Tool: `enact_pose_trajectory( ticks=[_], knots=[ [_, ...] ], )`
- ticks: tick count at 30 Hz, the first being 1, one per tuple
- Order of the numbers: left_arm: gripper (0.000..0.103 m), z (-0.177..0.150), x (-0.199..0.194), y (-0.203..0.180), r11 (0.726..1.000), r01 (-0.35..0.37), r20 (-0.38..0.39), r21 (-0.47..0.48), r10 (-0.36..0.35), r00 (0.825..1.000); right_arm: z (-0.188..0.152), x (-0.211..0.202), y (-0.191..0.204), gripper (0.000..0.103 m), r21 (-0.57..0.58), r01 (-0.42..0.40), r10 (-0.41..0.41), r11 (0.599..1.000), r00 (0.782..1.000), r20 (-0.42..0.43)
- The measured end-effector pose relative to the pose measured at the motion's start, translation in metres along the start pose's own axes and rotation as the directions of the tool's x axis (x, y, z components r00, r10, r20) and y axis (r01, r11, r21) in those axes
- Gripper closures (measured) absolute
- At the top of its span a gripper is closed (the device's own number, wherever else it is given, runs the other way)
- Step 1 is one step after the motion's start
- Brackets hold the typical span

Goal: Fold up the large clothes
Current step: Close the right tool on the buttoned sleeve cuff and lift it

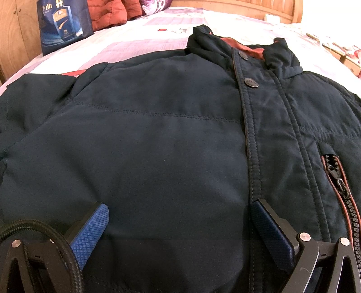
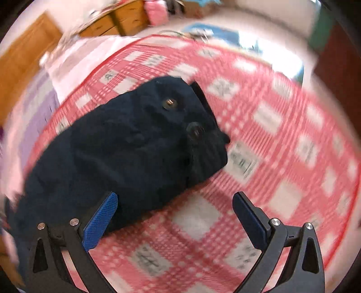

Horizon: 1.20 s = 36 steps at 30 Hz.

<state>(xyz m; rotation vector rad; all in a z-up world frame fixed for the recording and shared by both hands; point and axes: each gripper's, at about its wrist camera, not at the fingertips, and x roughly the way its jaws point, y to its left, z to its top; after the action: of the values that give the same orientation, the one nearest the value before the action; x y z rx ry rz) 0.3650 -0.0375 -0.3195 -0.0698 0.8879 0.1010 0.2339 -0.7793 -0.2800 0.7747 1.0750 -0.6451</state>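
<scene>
A dark navy padded jacket (image 1: 158, 135) lies front up on the bed, with a snap placket (image 1: 251, 82), a rust-lined collar (image 1: 248, 48) at the far end and an open zip (image 1: 340, 187) at the right. My left gripper (image 1: 179, 216) hovers open just over its chest, with blue pads on either side of the fabric. In the blurred right wrist view a navy sleeve with a buttoned cuff (image 2: 196, 133) rests on a red checked blanket (image 2: 270, 135). My right gripper (image 2: 174, 207) is open beside the sleeve, and its left finger (image 2: 101, 218) sits over the sleeve's edge.
A blue gift bag (image 1: 64, 24) and red cushions (image 1: 108, 13) stand at the head of the bed by a wooden headboard (image 1: 237, 9). Pale lilac bedding (image 1: 135, 42) lies beyond the jacket. Wooden drawers (image 2: 117, 20) show past the blanket.
</scene>
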Motion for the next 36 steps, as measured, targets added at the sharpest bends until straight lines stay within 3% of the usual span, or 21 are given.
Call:
enact_pose_trajectory(
  ticks=[2,4,9,10,11,14,17,21,24,30,32,33,36],
  knots=[
    [0.0,0.0,0.0,0.0,1.0,0.001,-0.001,0.0,-0.001,1.0,0.003,0.009,-0.004,0.0,0.083,-0.105,0.107,0.991,0.994,-0.023],
    [0.0,0.0,0.0,0.0,1.0,0.0,-0.001,0.001,0.0,1.0,0.008,0.017,0.004,0.0,0.102,-0.137,0.139,0.985,0.99,-0.011],
    [0.0,0.0,-0.001,0.0,1.0,-0.001,0.0,0.003,0.001,1.0,0.025,0.036,0.021,0.0,0.201,-0.106,0.102,0.974,0.994,0.029],
    [0.0,0.0,-0.001,0.0,1.0,-0.001,0.0,0.003,0.001,1.0,0.027,0.035,0.023,0.006,0.229,-0.106,0.096,0.968,0.994,0.054],
    [0.0,0.0,-0.001,0.0,1.0,-0.001,0.001,0.004,0.001,1.0,0.028,0.03,0.023,0.028,0.243,-0.106,0.087,0.964,0.992,0.087],
    [0.0,0.0,-0.001,0.0,1.0,0.001,0.0,0.003,-0.001,1.0,0.032,0.023,0.021,0.067,0.259,-0.108,0.076,0.96,0.988,0.134],
    [0.0,0.0,-0.001,0.0,1.0,0.002,0.0,0.002,-0.002,1.0,0.03,0.007,0.031,0.081,0.183,-0.096,0.066,0.978,0.984,0.163],
    [0.0,0.002,-0.001,0.0,1.0,-0.001,-0.011,0.006,0.001,1.0,0.036,-0.013,0.055,0.085,0.061,0.027,-0.04,0.998,0.975,0.219],
    [0.0,0.009,-0.003,-0.003,1.0,-0.002,-0.034,0.017,0.002,0.999,0.045,-0.029,0.062,0.086,0.009,0.134,-0.131,0.991,0.949,0.288],
    [0.0,0.03,-0.004,-0.001,0.997,-0.065,-0.027,0.036,0.066,0.997,0.048,-0.04,0.053,0.087,0.04,0.211,-0.213,0.977,0.93,0.3],
    [0.0,0.027,0.015,0.007,0.998,-0.06,-0.09,0.022,0.062,0.994,0.046,-0.042,0.053,0.087,0.064,0.226,-0.235,0.972,0.924,0.302],
    [0.0,0.026,0.018,0.01,0.999,-0.049,-0.092,0.004,0.049,0.995,0.044,-0.045,0.056,0.087,0.063,0.237,-0.245,0.969,0.918,0.313],
    [0.0,0.019,0.015,0.0,0.993,-0.107,-0.039,0.056,0.11,0.993,0.037,-0.064,0.079,0.087,-0.005,0.316,-0.288,0.949,0.872,0.396]
  ],
)
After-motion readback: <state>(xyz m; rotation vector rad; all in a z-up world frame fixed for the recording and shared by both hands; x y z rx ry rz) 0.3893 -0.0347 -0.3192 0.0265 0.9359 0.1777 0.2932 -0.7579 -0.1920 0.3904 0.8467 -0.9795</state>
